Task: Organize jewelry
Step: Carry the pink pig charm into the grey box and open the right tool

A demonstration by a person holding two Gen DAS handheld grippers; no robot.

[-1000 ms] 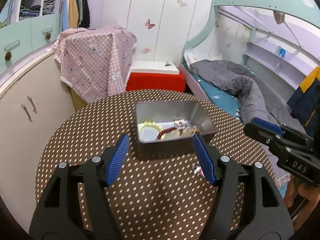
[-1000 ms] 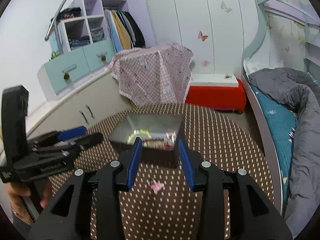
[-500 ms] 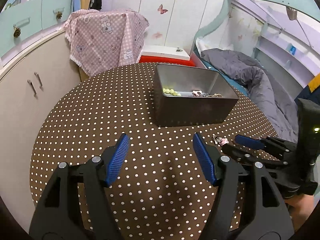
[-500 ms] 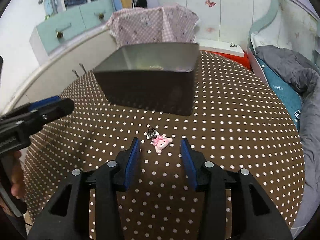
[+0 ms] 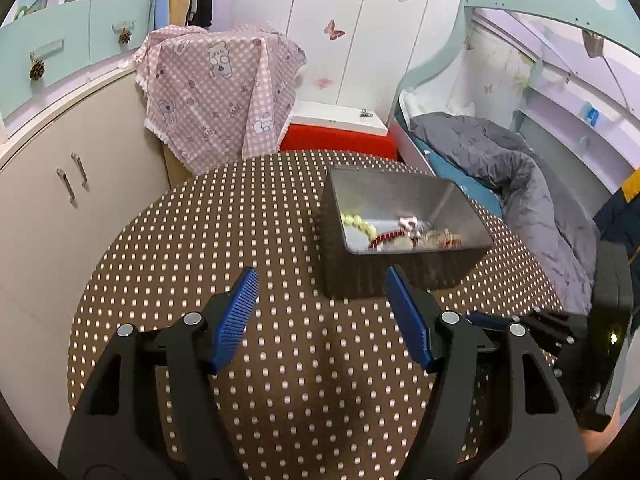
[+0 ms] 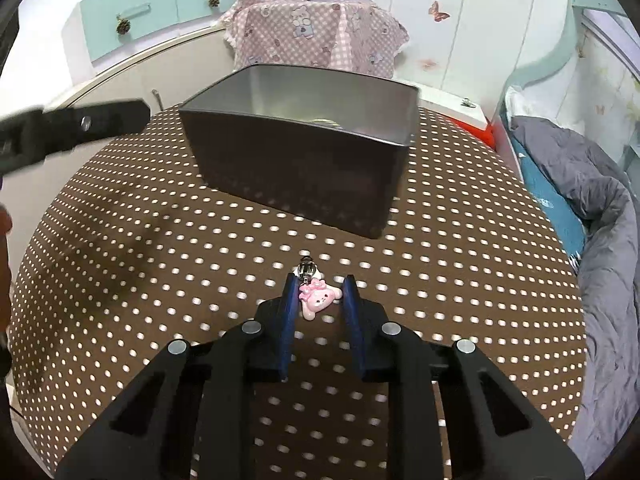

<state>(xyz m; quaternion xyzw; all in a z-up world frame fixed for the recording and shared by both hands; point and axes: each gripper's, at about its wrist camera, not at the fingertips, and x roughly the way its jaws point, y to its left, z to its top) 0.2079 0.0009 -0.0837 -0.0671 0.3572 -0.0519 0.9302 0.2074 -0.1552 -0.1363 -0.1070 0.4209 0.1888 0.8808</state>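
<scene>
Count: one metal tin (image 5: pixel 404 236) on the worktop (image 5: pixel 248 240), one pink charm (image 6: pixel 318 300) outside it, two tongs in my hands. Inside the tin I can make out one pale green bead bracelet (image 5: pixel 358 222), one red bracelet (image 5: pixel 386 238) and a small tangle of other pieces I cannot separate (too small to count).

My right tongs (image 6: pixel 318 294) sit low over the worktop with the pink charm between the blue pads (image 6: pixel 290 308). The jaws are partly closed around it; the left pad looks to be touching the charm, a thin gap shows at the right pad, so it is bracketed but not clamped. A small clear bead on a clasp (image 6: pixel 306 268) lies just beyond the charm, toward the tin. The charm is near the tin's front wall, on the side closest to me.

My left tongs (image 5: pixel 320 292) hang wide open above the worktop, empty, just in front of the tin's left corner.

Surface: round worktop under a brown cloth with white dots. Room: a bedroom, with a bed (image 5: pixel 500 168) and grey duvet at right, white wardrobe doors with butterfly stickers (image 5: pixel 334 32), a pink checked cloth (image 5: pixel 224 92) draped over something behind the worktop, a red box with white lid (image 5: pixel 338 132) beside it, and a cream cabinet (image 5: pixel 60 200) at left.
</scene>
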